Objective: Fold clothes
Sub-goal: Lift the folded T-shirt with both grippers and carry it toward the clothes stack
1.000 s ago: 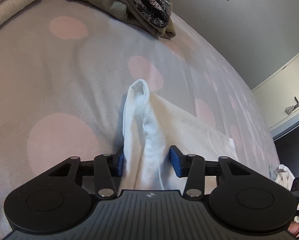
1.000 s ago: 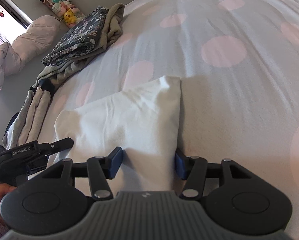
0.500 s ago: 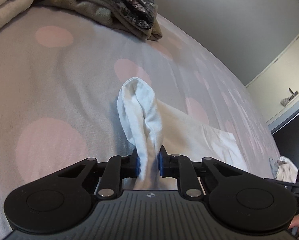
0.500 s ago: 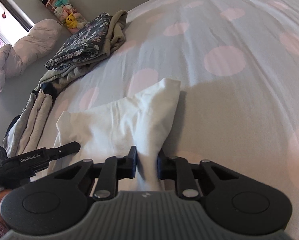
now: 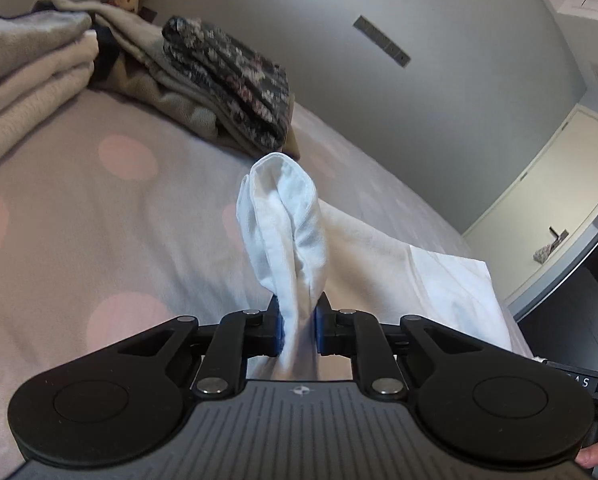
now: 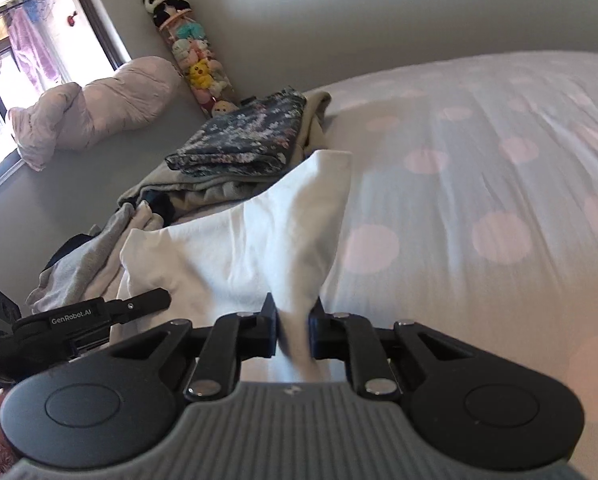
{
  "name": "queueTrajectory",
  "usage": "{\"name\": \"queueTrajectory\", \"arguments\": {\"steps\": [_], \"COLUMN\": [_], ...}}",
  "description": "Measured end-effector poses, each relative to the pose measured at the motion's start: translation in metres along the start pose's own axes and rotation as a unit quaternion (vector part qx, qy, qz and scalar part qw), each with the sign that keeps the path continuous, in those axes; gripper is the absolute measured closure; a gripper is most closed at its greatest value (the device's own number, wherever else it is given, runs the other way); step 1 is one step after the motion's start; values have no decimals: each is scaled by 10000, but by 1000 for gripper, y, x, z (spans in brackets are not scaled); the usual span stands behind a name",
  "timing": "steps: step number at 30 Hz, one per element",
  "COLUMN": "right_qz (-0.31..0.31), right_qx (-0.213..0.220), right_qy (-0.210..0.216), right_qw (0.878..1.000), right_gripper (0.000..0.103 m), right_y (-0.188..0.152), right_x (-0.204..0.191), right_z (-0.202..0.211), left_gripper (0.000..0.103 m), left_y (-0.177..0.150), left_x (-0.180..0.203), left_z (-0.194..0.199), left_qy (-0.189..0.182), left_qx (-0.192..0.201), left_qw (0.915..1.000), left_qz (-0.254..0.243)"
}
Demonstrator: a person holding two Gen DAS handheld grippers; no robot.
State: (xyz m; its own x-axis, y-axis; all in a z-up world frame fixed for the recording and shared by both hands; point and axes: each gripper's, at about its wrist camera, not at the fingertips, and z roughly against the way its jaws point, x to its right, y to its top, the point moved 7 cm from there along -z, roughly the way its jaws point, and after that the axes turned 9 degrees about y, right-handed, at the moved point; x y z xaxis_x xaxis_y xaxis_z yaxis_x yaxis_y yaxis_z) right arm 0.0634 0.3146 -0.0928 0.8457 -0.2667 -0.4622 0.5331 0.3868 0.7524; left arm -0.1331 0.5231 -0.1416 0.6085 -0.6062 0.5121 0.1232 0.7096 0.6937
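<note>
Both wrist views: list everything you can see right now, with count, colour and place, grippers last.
white garment: one, white, lifted off the bed between both grippers
bedspread: one, pale with pink dots, underneath
floral folded garment: one, dark patterned, top of pile behind
beige clothes: several, beige-grey, folded, far left
pink bedding bundle: one, by the window
plush toys: a column, wall corner
left gripper: shut on white garment
right gripper: shut on white garment

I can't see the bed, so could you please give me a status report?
Left gripper, right gripper: both shut on white garment. Garment lifted off bedsheet. Folded stack just behind.
</note>
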Motion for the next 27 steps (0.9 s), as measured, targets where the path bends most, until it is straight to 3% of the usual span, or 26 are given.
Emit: {"name": "queueTrajectory", "arguments": {"steps": [6,14,21,27], "right_qz": [723,1037,844,542], "right_qx": [474,722,559,358], "right_qy": [395,1075,1735,2076], "right_qw": [9955,9861,9796,9761], "right_gripper": [87,87,87,87], "right_y": [29,42,58,66], "right_x": [-65,-153,-237,-293], "right_z": [9,-13,-62,-115], "left_gripper": [91,91,91,91], "left_y": [42,92,166,232], "left_x": [-9,-44,-83,-114], "left_z": [66,149,214,233], "left_qy": [-129,326,903,1374], "left_qx": [1132,1858,2036,1888], "left_qw": [9931,9820,9735,9662], "left_qz": [272,5,-523,-1089]}}
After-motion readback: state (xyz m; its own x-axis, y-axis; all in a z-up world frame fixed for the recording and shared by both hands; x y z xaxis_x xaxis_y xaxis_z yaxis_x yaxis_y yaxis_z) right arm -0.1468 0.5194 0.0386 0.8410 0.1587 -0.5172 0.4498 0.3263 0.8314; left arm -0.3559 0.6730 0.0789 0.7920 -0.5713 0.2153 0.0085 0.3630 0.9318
